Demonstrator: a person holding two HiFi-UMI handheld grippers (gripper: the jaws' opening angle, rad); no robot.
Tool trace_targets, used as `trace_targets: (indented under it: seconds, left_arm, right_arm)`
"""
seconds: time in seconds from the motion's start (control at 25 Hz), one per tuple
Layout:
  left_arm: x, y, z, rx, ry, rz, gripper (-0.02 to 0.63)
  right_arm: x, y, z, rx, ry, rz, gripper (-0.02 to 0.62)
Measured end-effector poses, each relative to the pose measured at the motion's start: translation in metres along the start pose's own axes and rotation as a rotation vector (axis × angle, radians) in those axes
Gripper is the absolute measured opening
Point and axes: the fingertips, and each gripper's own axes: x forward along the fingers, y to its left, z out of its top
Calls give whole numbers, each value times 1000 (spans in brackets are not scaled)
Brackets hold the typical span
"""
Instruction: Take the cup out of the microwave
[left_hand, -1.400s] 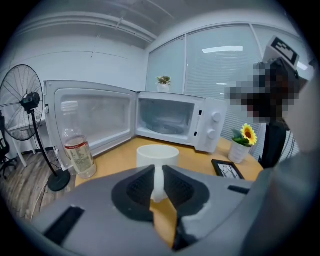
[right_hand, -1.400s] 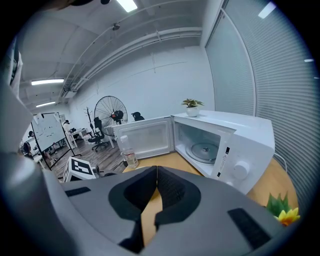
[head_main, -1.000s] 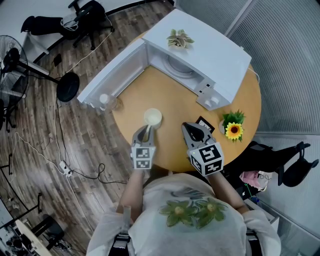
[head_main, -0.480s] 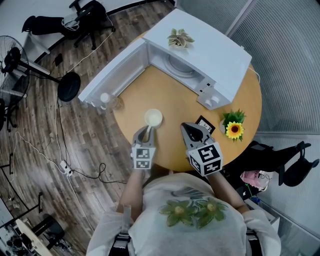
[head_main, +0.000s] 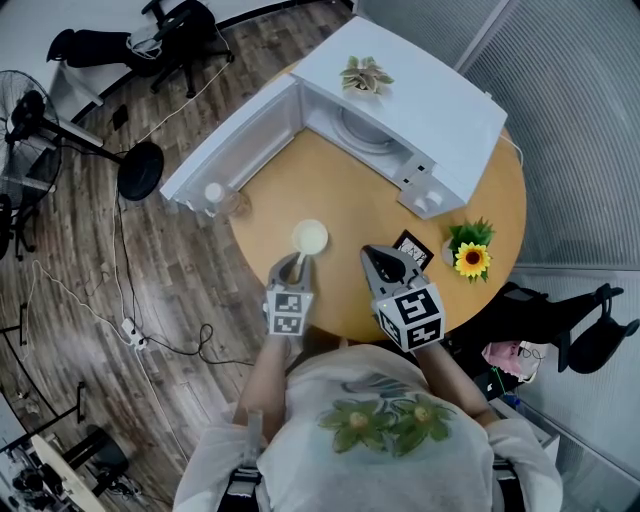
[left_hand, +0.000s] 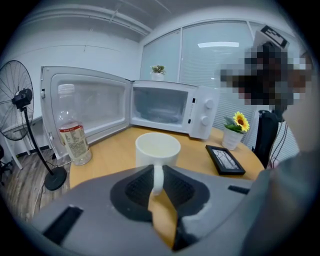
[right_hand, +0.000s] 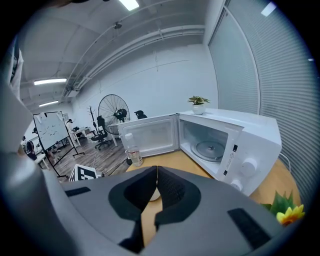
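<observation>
The white cup (head_main: 309, 237) stands out on the round wooden table (head_main: 350, 195), in front of the open microwave (head_main: 420, 110). My left gripper (head_main: 296, 262) is shut on the cup's handle; in the left gripper view the handle (left_hand: 157, 179) sits pinched between the two dark pads, with the cup (left_hand: 157, 149) just beyond them. My right gripper (head_main: 384, 258) hovers over the table right of the cup, its jaws shut with nothing between them (right_hand: 156, 174). The microwave's chamber (right_hand: 212, 147) holds only its glass turntable.
The microwave door (head_main: 225, 150) hangs open to the left, with a plastic bottle (head_main: 215, 197) beside it at the table's edge. A small black frame (head_main: 410, 248) and a potted sunflower (head_main: 467, 258) sit at the right. A little plant (head_main: 364, 76) tops the microwave.
</observation>
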Motion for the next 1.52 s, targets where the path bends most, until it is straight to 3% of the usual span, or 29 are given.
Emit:
trace_targets:
  seconds: [0.52,1.28,1.52]
  left_arm:
    - [-7,-5,2,-32,62,-54,87]
    - [-59,-2,100,-47,-152,-33,86]
    - [-68,-19,124,-25,-174,-101,54]
  right_arm:
    - [3,14,0,-25,8,17,17]
    - [-5,27,14,-31,-43,6,17]
    - [-9,26,17,-37,-52,-3,17]
